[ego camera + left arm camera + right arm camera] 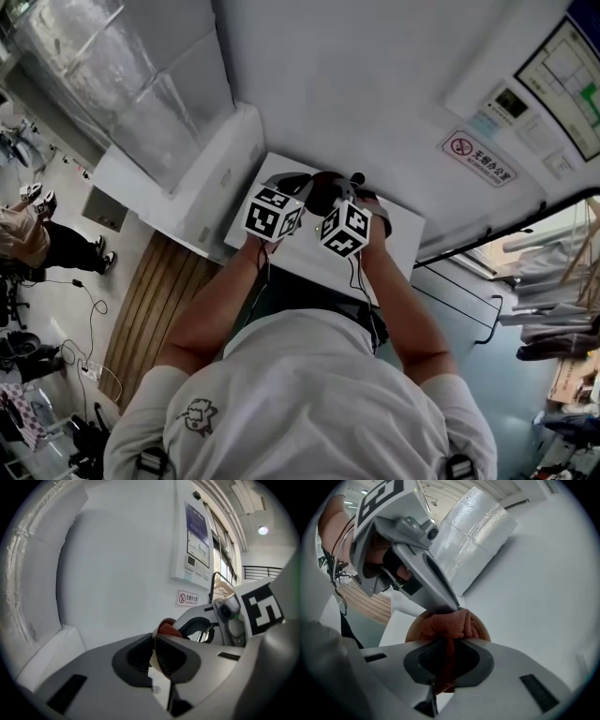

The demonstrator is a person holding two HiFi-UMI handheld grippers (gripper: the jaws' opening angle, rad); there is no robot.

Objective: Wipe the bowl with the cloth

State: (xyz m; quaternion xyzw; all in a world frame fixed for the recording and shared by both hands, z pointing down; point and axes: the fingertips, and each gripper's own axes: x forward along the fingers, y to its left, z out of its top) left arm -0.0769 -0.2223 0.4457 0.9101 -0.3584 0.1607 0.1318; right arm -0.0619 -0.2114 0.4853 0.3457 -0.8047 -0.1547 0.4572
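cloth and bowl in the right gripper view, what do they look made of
The cloth looks like soft fabric, perhaps microfibre or terry: orange-red, matte, with a fine nubby weave and bunched folds. The bowl is probably wood or bamboo, possibly matte plastic: tan, dull and smooth, with no grain clear enough to settle it.

1. We see a small white table (401, 239) with a rectangular top, set against the white wall (375, 84).
2. Its left edge is just beside a white box-shaped unit (187, 178).
3. The part of the top that we see is plain white.
4. A tan bowl (412, 629) is over the top; we cannot tell whether it rests there.
5. Wooden planks (150, 309) cover the floor near the table's left side.
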